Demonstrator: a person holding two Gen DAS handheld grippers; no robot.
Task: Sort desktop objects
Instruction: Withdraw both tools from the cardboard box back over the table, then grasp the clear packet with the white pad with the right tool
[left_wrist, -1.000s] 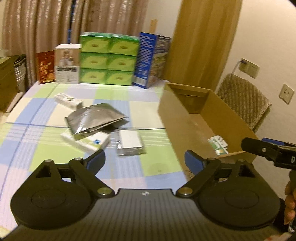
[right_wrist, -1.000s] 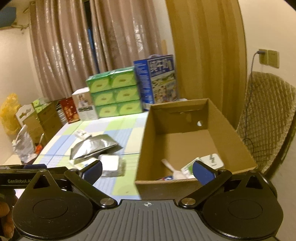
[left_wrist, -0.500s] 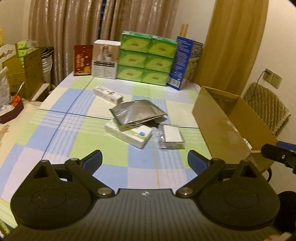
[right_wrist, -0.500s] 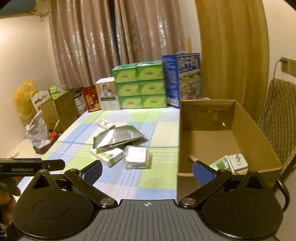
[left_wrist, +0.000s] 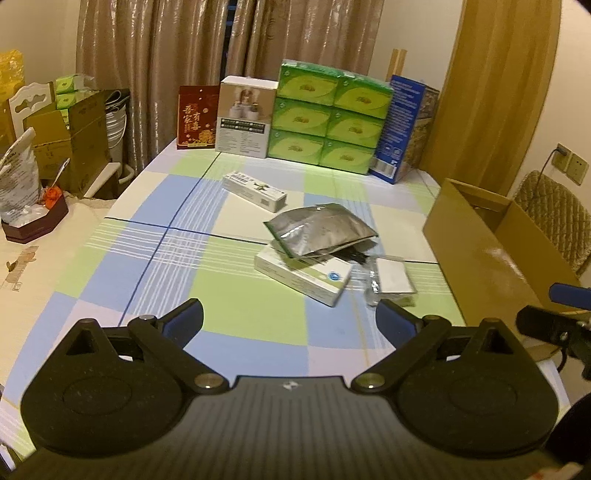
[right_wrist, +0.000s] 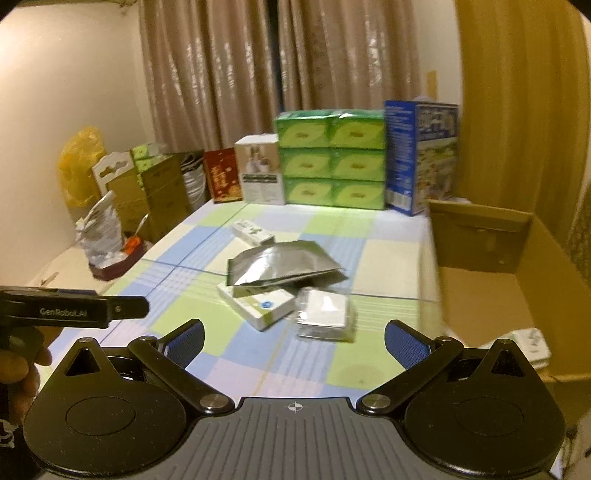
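Having swung back from the cardboard box (right_wrist: 491, 295) since a second ago, facing the silver pouch (left_wrist: 319, 229) again; both fingers spread wide, empty, ready for another pick.

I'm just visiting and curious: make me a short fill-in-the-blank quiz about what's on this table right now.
1. The silver pouch lies partly on top of a white ____.
2. The stack of green boxes is two wide and ____ high.
3. The cardboard box sits at the table's ____ side.
4. Both the left gripper and right gripper are ____.

Answers: box; three; right; open
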